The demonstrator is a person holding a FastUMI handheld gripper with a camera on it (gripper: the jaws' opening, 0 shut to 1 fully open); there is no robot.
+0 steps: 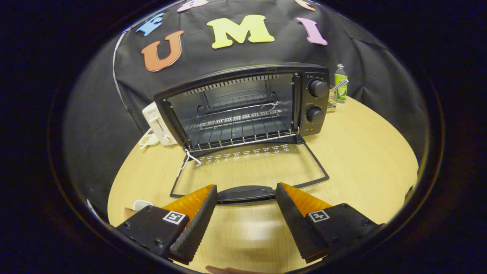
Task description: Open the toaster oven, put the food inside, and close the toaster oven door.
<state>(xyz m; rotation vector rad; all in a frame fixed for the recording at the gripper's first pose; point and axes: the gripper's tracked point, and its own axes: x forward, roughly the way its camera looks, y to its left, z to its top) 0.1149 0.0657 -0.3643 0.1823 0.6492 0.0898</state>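
A black toaster oven (266, 102) stands on the round wooden table (373, 160) with its glass door (249, 169) folded down flat onto the tabletop. The wire rack (239, 129) inside is bare. The door's handle (246, 193) lies just ahead of my gripper (246, 192), level with the fingertips and in the gap between them. The fingers are spread wide and touch nothing. A white corner of something (141, 204) shows on the table just left of the left finger; I cannot tell what it is.
A white toaster (159, 123) stands left of the oven, with a small dish (147, 140) beside it. A green bottle (341, 84) stands behind the oven's right side. Two knobs (317, 88) sit on the oven's right panel. Bare tabletop stretches to the right of the door.
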